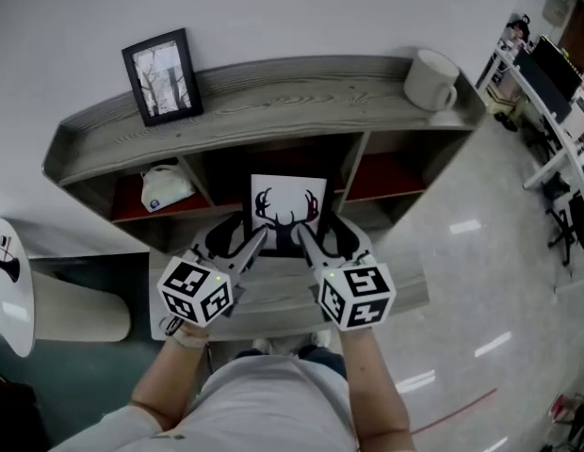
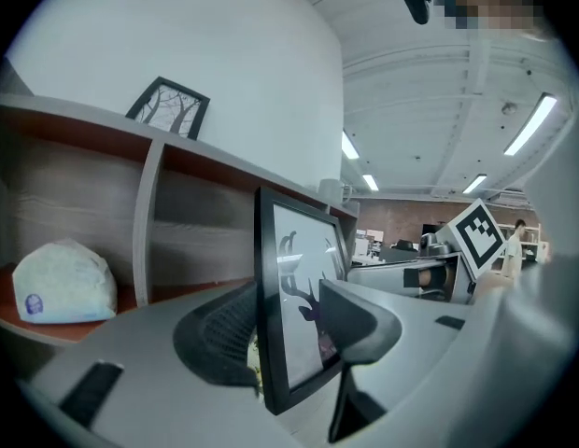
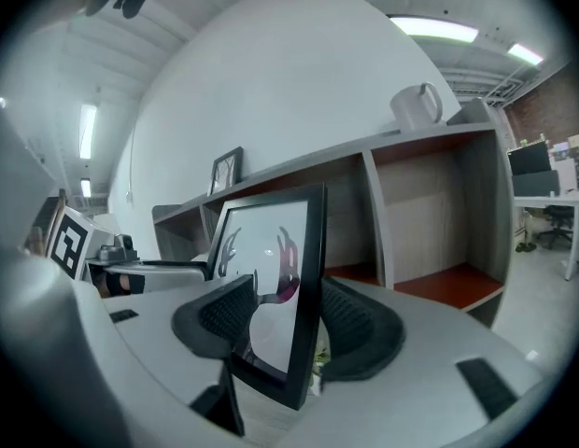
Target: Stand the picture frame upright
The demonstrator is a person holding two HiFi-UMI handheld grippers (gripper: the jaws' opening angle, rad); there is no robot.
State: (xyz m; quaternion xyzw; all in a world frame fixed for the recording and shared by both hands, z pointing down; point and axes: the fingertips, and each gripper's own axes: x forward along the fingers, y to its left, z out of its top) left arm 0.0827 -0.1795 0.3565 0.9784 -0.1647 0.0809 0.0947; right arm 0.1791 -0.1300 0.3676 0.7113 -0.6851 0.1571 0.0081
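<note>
Down low in front of the middle cubby of the shelf [image 1: 273,97], I have the picture frame [image 1: 287,205] with the dark antlers held from both sides. My left gripper [image 2: 289,334] pinches the frame's left edge, with one pad on the glass and one on the back. My right gripper [image 3: 294,329] does the same on the right edge. Both sets of jaws are closed down to just the thin frame between them. I think two holds are used so the frame cannot swing or tip while it is stood up — it looks straight up and down in both gripper views. Its bottom edge is just at the wooden ledge [image 1: 414,295], but I cannot tell if it is really resting there. Room is tight near the frame: the cubby walls stand close on the left and right, and the top board hangs over the far side. A white bundle [image 1: 165,186] sits in the left cubby, well apart. Up on top, a small frame [image 1: 163,75] leans on the wall at the left and a mug [image 1: 431,80] sits far right — both out of my way. The near side is open for pulling the grippers back.
</note>
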